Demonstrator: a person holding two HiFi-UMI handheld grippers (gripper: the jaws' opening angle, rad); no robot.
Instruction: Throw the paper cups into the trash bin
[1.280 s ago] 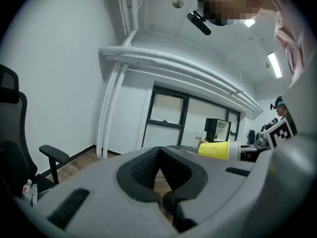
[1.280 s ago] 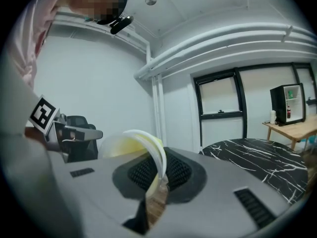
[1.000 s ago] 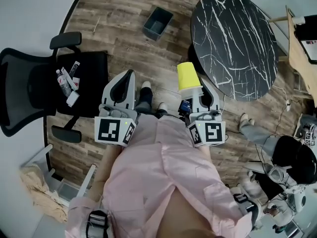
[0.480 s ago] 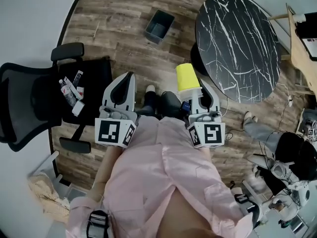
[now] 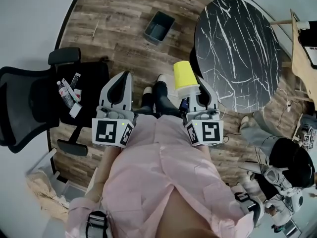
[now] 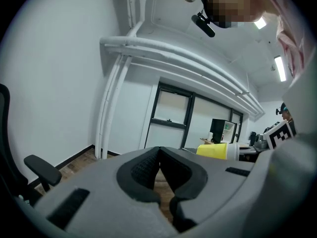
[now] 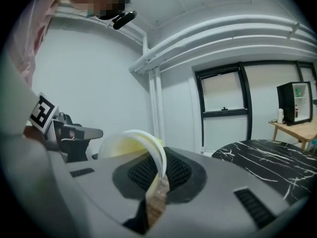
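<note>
Within the right gripper (image 7: 157, 178), one yellow paper cup (image 7: 126, 148).

trash bin (image 5: 159, 27): inside too small to tell
chair items (image 5: 69, 90): too small to name
paper cup (image 5: 184, 76): rim partly hidden by jaws

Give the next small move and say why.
Probably carry the right gripper forward toward the trash bin: its jaws pinch the yellow paper cup by the rim, while the bin stands open on the floor farther ahead, not under the cup.
</note>
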